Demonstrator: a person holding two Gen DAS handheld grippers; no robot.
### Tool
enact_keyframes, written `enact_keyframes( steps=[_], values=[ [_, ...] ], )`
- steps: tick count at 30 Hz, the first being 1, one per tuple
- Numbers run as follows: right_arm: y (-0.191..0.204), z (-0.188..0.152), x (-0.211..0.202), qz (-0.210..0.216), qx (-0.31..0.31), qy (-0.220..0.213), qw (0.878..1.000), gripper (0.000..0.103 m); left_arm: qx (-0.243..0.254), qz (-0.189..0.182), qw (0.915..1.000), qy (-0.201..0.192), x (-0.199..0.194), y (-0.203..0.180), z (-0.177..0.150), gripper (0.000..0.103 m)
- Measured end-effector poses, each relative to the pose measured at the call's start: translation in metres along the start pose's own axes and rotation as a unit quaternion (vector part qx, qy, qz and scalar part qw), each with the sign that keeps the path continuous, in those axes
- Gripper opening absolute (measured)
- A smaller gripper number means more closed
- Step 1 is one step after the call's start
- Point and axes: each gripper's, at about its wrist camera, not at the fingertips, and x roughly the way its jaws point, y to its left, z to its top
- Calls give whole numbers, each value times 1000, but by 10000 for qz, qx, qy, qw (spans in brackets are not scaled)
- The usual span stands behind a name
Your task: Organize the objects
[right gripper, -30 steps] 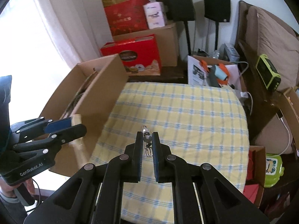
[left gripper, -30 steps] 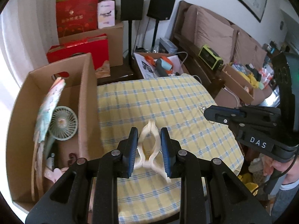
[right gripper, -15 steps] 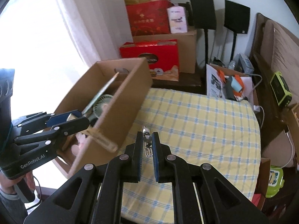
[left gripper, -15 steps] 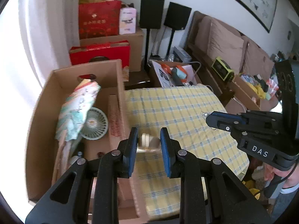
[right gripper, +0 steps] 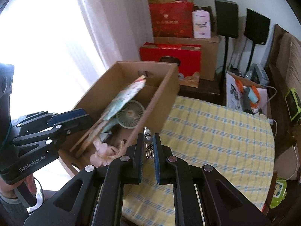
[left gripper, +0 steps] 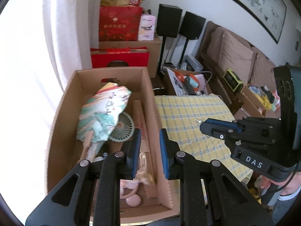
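A brown cardboard box (left gripper: 150, 98) stands at the left of the yellow checked table (left gripper: 188, 113). In it lie a paper hand fan (left gripper: 103, 113), a small round electric fan (left gripper: 122, 128), pink soft things and the cream hair claw clip (left gripper: 144, 169), blurred below my left gripper. My left gripper (left gripper: 148, 145) is open and empty above the box's near right side; it also shows in the right wrist view (right gripper: 79, 114). My right gripper (right gripper: 148, 146) is shut on a small metal keychain (right gripper: 147, 141), over the table next to the box wall (right gripper: 156, 105).
Red gift boxes (left gripper: 120, 60) and another carton stand behind the box. Two black speakers (left gripper: 169, 20) on stands, a sofa (left gripper: 235, 56) and an open box with tools (left gripper: 190, 82) lie beyond the table. A bright curtained window (right gripper: 47, 37) is at the left.
My left gripper moved left from the table to above the box and let go of the cream clip, which now lies in the box. My right gripper moved left, still holding the keychain.
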Motion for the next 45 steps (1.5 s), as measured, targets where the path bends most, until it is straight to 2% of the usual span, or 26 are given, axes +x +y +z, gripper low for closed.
enact_keyframes(
  steps=[8, 19, 24, 31, 37, 43, 45],
  values=[
    [32, 4, 26, 112, -197, 171, 9996, 8, -190, 105, 9997, 138, 5, 30, -10, 19],
    [51, 5, 60, 207, -192, 309, 9991, 8, -417, 253, 9985, 261, 14, 58, -25, 19],
    [62, 4, 77, 220, -273, 351, 9988, 13, -541, 310, 9976, 294, 17, 69, -31, 34],
    [64, 3, 85, 175, -273, 403, 9987, 14, -597, 333, 9970, 374, 25, 77, -36, 37],
    [57, 2, 75, 64, -238, 299, 9993, 20, -567, 342, 9973, 331, 25, 74, -37, 47],
    [49, 0, 62, -129, -226, 159, 9995, 33, -524, 431, 9973, 279, 22, 68, -36, 58],
    [45, -2, 56, -193, -198, 87, 9996, 47, -539, 433, 9973, 242, 19, 67, -36, 64]
  ],
)
